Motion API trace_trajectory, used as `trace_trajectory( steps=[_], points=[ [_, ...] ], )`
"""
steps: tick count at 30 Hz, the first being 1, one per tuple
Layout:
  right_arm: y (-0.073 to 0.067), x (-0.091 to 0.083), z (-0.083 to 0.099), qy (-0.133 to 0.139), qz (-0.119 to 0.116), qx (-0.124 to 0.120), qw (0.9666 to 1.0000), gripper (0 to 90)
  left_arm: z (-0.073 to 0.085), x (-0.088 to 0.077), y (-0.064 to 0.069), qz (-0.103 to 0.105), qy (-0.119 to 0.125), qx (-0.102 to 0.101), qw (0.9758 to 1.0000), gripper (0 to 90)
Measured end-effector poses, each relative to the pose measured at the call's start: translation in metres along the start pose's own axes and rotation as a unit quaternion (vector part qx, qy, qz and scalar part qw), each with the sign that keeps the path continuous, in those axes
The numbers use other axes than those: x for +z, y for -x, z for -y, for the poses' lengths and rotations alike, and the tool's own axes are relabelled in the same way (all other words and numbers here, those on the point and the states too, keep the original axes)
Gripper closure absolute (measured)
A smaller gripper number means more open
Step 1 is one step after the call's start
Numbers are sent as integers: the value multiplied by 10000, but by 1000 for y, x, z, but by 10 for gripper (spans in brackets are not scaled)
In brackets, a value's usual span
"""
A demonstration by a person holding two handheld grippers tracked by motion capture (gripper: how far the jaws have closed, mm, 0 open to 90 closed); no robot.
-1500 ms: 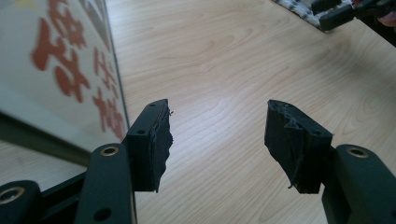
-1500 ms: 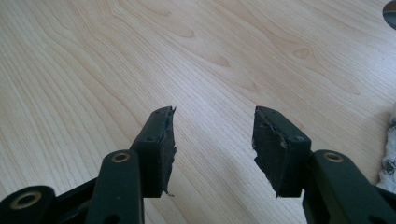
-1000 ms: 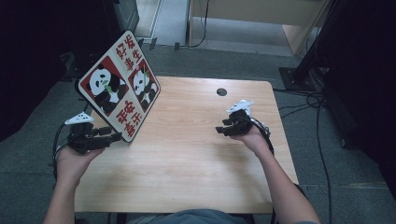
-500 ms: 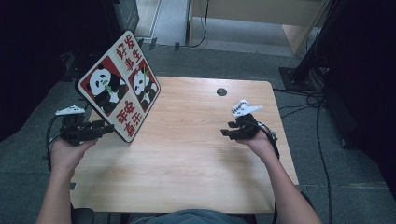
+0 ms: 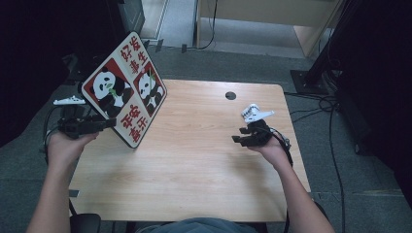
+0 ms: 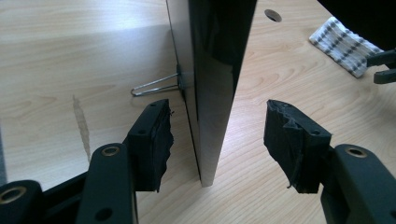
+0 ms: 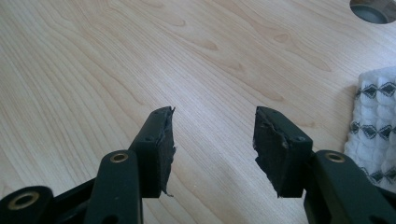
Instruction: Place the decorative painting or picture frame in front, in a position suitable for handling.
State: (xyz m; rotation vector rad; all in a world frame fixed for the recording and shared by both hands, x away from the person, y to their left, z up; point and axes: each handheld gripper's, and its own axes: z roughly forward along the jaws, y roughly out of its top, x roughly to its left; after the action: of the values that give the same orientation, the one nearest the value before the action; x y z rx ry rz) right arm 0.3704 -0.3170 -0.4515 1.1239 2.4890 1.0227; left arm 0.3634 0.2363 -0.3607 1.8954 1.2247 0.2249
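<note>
Left gripper (image 5: 104, 124) — level at the table's left edge, jaws apart astride the panda board (image 5: 127, 87) (pads clear); right gripper (image 5: 241, 137) open over bare table (image 5: 194, 165).

Both forearms are showing bare, with no sleeves reaching them. The left gripper (image 5: 109, 124) is wearing black jaws with ragged, torn black pads (image 6: 161, 140) and brass-ringed holes, a white three-cornered plate on top, and a dark cable trailing behind. The right gripper (image 5: 236, 135) is looking alike, its pads (image 7: 164, 140) equally frayed.
</note>
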Motion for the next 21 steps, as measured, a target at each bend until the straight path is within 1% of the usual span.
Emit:
trace_trajectory(
  steps=[1, 4, 6, 7, 8, 10, 12, 13, 14, 16, 18, 20, 21],
  points=[
    [1, 0, 0, -4, -8, -13, 10000, 488, -4, -2, 0, 1, -1, -20, 10000, 414],
    [1, 0, 1, -23, -3, -2, 10000, 485, -18, -8, 0, 21, 29, 7, 10000, 414],
    [1, 0, 2, -64, 19, 4, 10000, 482, -27, -10, 0, -54, -15, 63, 10000, 413],
    [1, 0, 2, -72, 33, 10, 10000, 481, -32, -12, 0, -115, -28, 68, 9999, 413],
    [2, 0, 2, -72, 47, 0, 10000, 481, -36, -14, -1, -129, -6, 65, 9999, 413],
    [2, 0, 2, -59, 52, 18, 10000, 481, -44, -16, -1, -124, -1, 84, 9999, 413],
    [3, 0, 2, -58, 35, 34, 10000, 480, -51, -17, -4, -67, -13, 67, 10000, 413],
    [3, 1, 2, -54, 34, 35, 10000, 481, -54, -17, -4, -98, -3, 47, 9999, 413],
    [3, 2, 2, -62, 39, 42, 10000, 480, -56, -16, -5, -156, -57, 34, 9999, 414],
    [2, 2, 2, -71, 38, 49, 10000, 480, -61, -16, -6, -161, -113, 14, 9998, 415],
    [2, 2, 2, -82, 43, 30, 10000, 479, -66, -16, -6, -185, -112, 56, 9998, 416],
    [3, 2, 2, -83, 41, 46, 9999, 479, -72, -17, -6, -170, -194, 93, 9996, 418],
    [3, 2, 2, -94, 35, 40, 9999, 478, -76, -17, -6, -199, -212, 94, 9995, 418]
  ],
)
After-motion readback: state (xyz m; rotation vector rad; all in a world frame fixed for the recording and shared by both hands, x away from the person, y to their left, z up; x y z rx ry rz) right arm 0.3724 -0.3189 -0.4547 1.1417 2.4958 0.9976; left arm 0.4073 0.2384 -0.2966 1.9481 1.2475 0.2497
